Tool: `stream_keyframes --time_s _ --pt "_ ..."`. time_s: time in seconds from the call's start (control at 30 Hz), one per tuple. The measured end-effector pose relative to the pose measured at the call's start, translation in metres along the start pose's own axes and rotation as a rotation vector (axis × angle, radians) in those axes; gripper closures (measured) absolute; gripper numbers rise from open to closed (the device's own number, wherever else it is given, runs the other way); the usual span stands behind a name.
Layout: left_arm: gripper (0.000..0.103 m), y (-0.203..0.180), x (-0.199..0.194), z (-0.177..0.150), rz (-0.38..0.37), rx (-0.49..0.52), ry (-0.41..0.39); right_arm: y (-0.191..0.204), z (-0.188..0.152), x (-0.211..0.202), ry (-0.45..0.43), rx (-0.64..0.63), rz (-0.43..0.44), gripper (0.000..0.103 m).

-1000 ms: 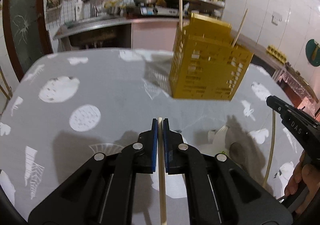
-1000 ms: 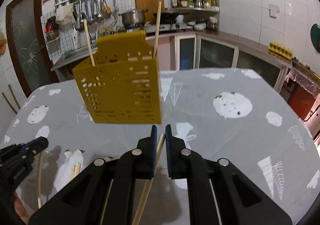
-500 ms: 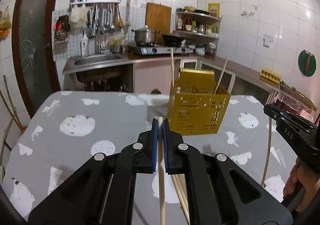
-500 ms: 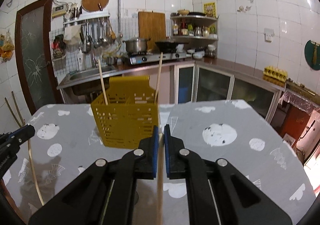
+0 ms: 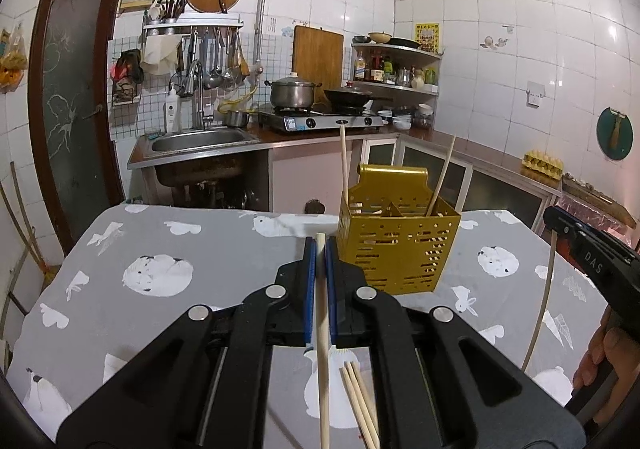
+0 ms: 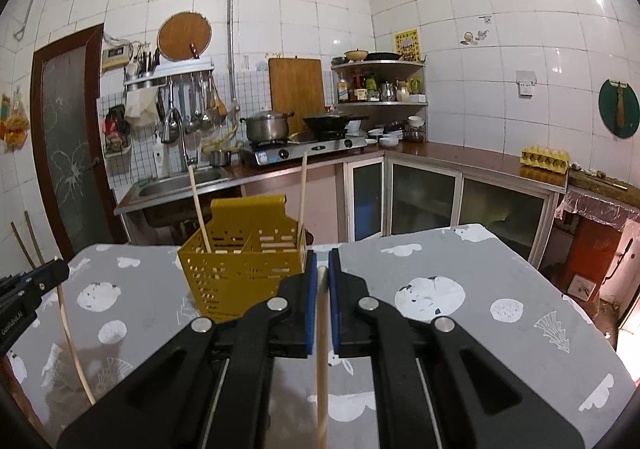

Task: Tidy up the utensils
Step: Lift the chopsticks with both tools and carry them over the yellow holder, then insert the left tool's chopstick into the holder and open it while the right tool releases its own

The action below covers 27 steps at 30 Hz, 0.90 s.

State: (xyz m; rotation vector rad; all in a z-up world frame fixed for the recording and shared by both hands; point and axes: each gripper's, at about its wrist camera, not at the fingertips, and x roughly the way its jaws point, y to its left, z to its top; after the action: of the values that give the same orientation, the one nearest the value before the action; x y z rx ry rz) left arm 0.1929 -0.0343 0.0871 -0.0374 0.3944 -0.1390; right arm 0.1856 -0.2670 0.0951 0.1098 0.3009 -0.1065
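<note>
From the left wrist, my left tool (image 5: 319, 249) was clamped on a chopstick (image 5: 322, 349) near the yellow holder (image 5: 396, 249) on the worktop (image 5: 160, 249); the long unsupported end could catch its rim.

From the right wrist, my right tool (image 6: 322, 269) pinched another chopstick (image 6: 322, 349) beside the holder, and both sticks converging risked a clash.

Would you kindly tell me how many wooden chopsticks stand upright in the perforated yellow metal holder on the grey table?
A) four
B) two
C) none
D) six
B: two wooden chopsticks rise from the perforated yellow metal holder, one toward each side.
</note>
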Motion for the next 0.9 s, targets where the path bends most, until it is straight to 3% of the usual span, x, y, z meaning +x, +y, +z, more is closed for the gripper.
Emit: stream_keyframes --time_s 0.53,0.9 --pt "0.099 0.005 0.018 0.034 -0.004 -0.009 -0.071 0.002 0.03 0.016 -0.067 0.003 0.011 0.097" --pt "0.099 -0.002 0.022 0.077 -0.026 -0.007 -0.121 0.009 0.065 0.03 -0.104 0.006 0.021 0.097"
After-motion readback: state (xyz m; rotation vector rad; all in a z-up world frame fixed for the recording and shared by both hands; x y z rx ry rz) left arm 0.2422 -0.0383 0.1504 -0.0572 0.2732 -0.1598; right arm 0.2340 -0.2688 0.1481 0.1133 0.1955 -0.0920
